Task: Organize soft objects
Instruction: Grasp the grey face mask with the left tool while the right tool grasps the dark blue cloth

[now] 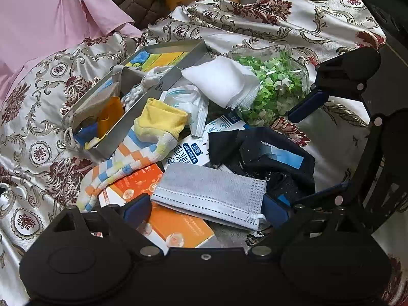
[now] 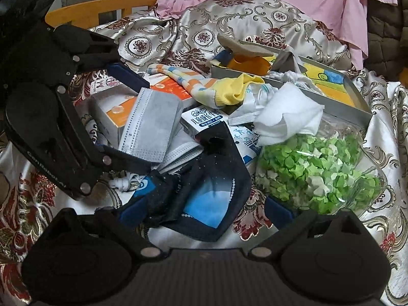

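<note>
- Left gripper [image 1: 206,210] spread wide, fingers flanking grey face mask [image 1: 211,191], not pinching it.
- Right gripper [image 2: 204,213] also spread, straddling dark blue cloth [image 2: 204,191].
- Mask atop orange box [image 1: 163,219]; striped sock [image 1: 142,148] draped against metal tin [image 1: 132,107].
- White gauze [image 1: 224,81] over clear bag of green paper stars [image 2: 318,168].
- All on floral bedspread [image 1: 38,132].
</note>
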Tool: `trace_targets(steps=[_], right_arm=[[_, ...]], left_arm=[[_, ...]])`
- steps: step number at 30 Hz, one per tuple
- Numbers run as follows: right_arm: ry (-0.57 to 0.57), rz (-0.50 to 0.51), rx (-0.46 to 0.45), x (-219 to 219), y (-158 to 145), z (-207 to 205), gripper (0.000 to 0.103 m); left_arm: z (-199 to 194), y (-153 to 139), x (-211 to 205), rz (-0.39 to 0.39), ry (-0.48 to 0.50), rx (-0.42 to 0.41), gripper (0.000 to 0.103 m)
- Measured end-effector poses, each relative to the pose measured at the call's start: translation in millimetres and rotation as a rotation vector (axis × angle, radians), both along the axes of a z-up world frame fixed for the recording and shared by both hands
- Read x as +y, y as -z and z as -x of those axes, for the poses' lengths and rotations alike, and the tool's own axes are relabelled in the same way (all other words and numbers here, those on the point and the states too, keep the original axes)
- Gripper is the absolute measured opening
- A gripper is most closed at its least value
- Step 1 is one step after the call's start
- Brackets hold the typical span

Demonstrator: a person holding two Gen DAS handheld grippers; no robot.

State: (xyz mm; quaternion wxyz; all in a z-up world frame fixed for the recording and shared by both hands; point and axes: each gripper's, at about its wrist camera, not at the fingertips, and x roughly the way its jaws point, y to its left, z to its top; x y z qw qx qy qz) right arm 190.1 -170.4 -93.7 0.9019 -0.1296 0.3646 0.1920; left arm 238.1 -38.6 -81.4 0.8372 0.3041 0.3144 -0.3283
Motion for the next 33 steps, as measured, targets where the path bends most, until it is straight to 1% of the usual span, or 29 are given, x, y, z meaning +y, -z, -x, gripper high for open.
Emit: trace_targets(steps=[3,5,9,14,22,29,31,33], right_arm=[[-0.008,-0.008,-0.005,1.3,-0.1,0.5,0.099],[-0.014,0.002,-0.011,2.5,2.1,-0.3,0.093],[0.003,-0.014,0.017,0.1,4.8,-4.1,0.088],[0.006,-0.021,0.019,-1.1,4.3,-3.4,0.079],[0.052,-0.042,0.034,-6.0,5.4,-8.0,0.07],[0.063,-0.046,0.039,-6.1,6.2,-8.2,0.064],[0.065,-0.05,0.04,-6.4,5.8,-7.9,0.064],[0.068,-0.05,0.043,-6.3,6.2,-8.4,0.064]], left_arm=[[-0.3,0.6,-0.5,0.0,0.007,-0.001,0.092],[-0.9,-0.5,-0.2,0.01,0.007,0.005,0.091],[-1.2,-1.3,1.7,0.036,0.005,0.01,0.09],[-2.7,-1.8,1.8,0.067,-0.006,0.013,0.088],[-3.4,-1.1,2.2,0.111,-0.025,-0.003,0.08],[-1.0,2.8,-1.6,0.128,-0.002,-0.034,0.074],[-1.1,3.1,-2.8,0.134,0.016,-0.031,0.043],[-2.9,5.7,-4.0,0.131,0.019,0.005,0.042]])
